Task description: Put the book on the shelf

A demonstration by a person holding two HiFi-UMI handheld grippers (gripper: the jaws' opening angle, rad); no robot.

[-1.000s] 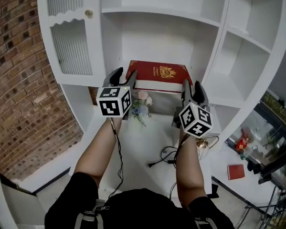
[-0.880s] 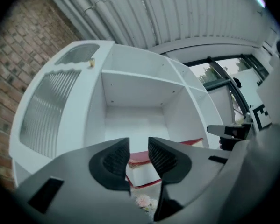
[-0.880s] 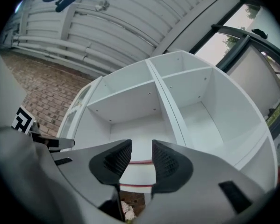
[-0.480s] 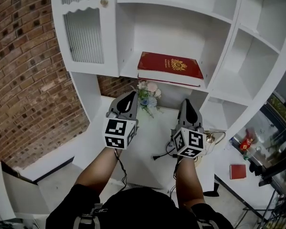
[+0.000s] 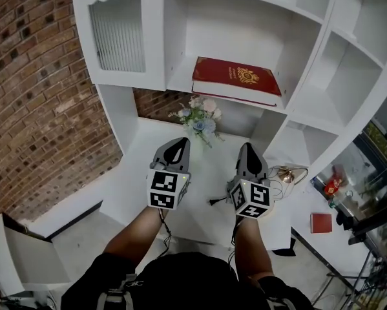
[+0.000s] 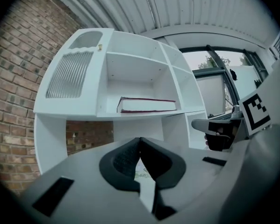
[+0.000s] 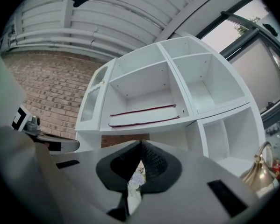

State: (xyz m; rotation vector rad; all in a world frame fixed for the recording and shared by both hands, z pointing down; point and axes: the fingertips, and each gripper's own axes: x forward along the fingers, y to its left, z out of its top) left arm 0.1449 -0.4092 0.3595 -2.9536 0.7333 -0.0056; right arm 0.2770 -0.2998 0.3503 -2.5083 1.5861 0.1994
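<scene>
A red book (image 5: 237, 80) with a gold crest lies flat on the middle shelf of the white shelf unit (image 5: 319, 57). The same book (image 6: 147, 105) shows in the left gripper view, and the book (image 7: 143, 115) again in the right gripper view, page edges toward me. My left gripper (image 5: 177, 144) and right gripper (image 5: 246, 149) hang side by side below the shelf, over the white desk (image 5: 141, 179), well clear of the book. Both are shut with nothing between the jaws: left gripper (image 6: 140, 140), right gripper (image 7: 140, 143).
A small bunch of pale flowers (image 5: 199, 116) stands on the desk under the book's shelf. A black cable (image 5: 216, 201) lies by my right gripper. A brass object (image 5: 285, 173) sits at the desk's right. Brick wall (image 5: 25, 95) on the left; a red item (image 5: 320, 223) lies on the floor.
Both grippers have let go of the book, drawn back and down from the shelf, and shut empty. The book stays flat on the shelf.
</scene>
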